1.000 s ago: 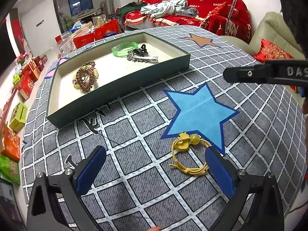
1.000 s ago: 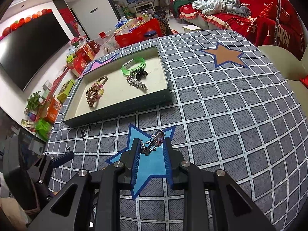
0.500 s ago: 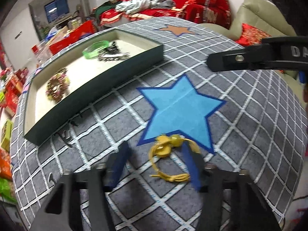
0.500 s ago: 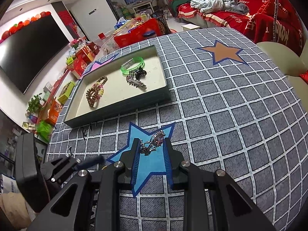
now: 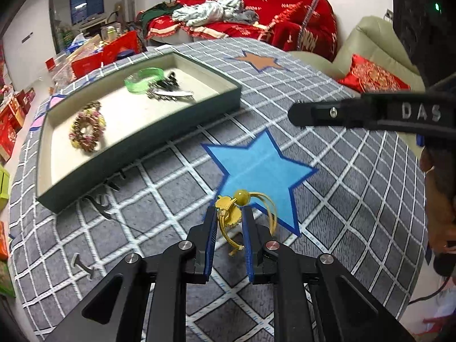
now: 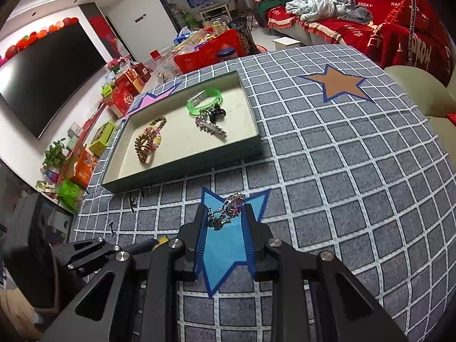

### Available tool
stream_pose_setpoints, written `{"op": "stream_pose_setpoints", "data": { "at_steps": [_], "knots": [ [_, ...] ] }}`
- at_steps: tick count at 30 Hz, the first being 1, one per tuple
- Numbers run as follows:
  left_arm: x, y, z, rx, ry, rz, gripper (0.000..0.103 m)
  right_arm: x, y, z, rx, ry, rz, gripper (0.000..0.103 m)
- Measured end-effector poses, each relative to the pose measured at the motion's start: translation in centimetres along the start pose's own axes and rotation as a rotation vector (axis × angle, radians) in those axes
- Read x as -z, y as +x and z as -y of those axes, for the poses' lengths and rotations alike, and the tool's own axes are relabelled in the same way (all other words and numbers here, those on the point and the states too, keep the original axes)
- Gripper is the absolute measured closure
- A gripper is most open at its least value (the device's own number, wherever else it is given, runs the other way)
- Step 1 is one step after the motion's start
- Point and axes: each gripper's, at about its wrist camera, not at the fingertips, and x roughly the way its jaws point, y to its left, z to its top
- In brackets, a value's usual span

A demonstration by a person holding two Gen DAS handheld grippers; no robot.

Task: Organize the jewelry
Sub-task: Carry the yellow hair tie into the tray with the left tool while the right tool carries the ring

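My left gripper [image 5: 228, 213] is shut on a yellow cord bracelet [image 5: 236, 213] with a yellow bead, just above the tablecloth at the lower tip of the blue star [image 5: 259, 165]. My right gripper [image 6: 223, 213] is shut on a silver chain with a purple stone [image 6: 232, 209], held above the blue star [image 6: 225, 245]. The dark green tray [image 6: 182, 168] with a cream lining lies beyond, holding a green bangle [image 6: 203, 102], a dark and silver hair clip [image 6: 212, 125] and a coiled brown hair tie with beads [image 6: 148, 142]. The tray also shows in the left wrist view [image 5: 139, 139].
The round table has a grey checked cloth [image 6: 356, 171] with an orange star [image 6: 337, 84] at the far side. The right gripper's black arm [image 5: 370, 112] crosses the left wrist view. A red sofa [image 5: 256, 22] and boxes on the floor [image 6: 85, 165] surround the table.
My left gripper has closed from wide open onto the yellow bracelet and moved closer to it. The right gripper has held still with the chain in it.
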Motion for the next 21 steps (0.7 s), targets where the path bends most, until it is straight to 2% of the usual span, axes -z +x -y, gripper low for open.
{"op": "stream_pose_setpoints", "data": {
  "at_steps": [7, 11, 16, 21],
  "knots": [
    [-0.3, -4.3, -2.9, -0.015, -0.067, 0.064, 0.068, -2.2, 0.9, -2.1, -0.023, -0.031, 0.008, 0.077],
    [-1.9, -5.9, -5.5, -0.040, -0.106, 0.108, 0.068, -4.0, 2.2, -3.7, -0.036, -0.056, 0.006, 0.077],
    [-4.2, -5.9, -8.7, -0.067, -0.152, 0.137, 0.068, -6.3, 4.5, -5.1, -0.046, -0.078, -0.002, 0.077],
    [-6.3, -4.3, -10.8, -0.086, -0.172, 0.129, 0.068, -8.3, 7.6, -5.4, -0.040, -0.088, -0.032, 0.077]
  ]
}}
